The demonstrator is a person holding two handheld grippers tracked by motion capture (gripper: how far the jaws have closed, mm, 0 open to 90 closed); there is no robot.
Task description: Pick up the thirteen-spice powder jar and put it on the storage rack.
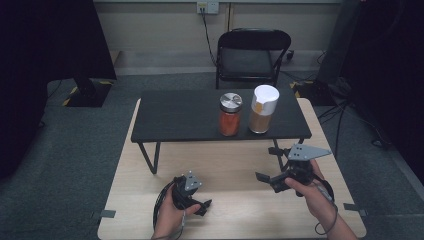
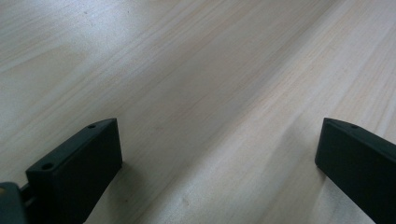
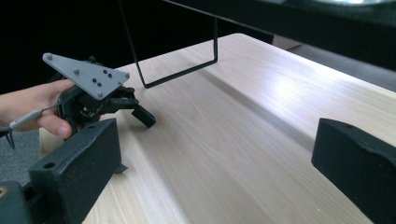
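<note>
Two jars stand on a low black shelf (image 1: 185, 117): one with a silver lid and orange-red contents (image 1: 230, 115), and a taller one with a white lid and brown contents (image 1: 263, 109). My left gripper (image 1: 202, 206) rests low over the wooden table (image 1: 230, 170) near its front edge, jaws wide apart with nothing between them (image 2: 219, 154). My right gripper (image 1: 269, 181) hovers in front of the shelf's right end, open and empty (image 3: 215, 154). The right gripper view looks across the table at the left gripper (image 3: 135, 109) and the hand holding it.
The shelf stands on thin black wire legs (image 3: 180, 70) over the back half of the table. A black folding chair (image 1: 250, 55) sits behind the table. Grey carpet surrounds it, with cables and stands at the right.
</note>
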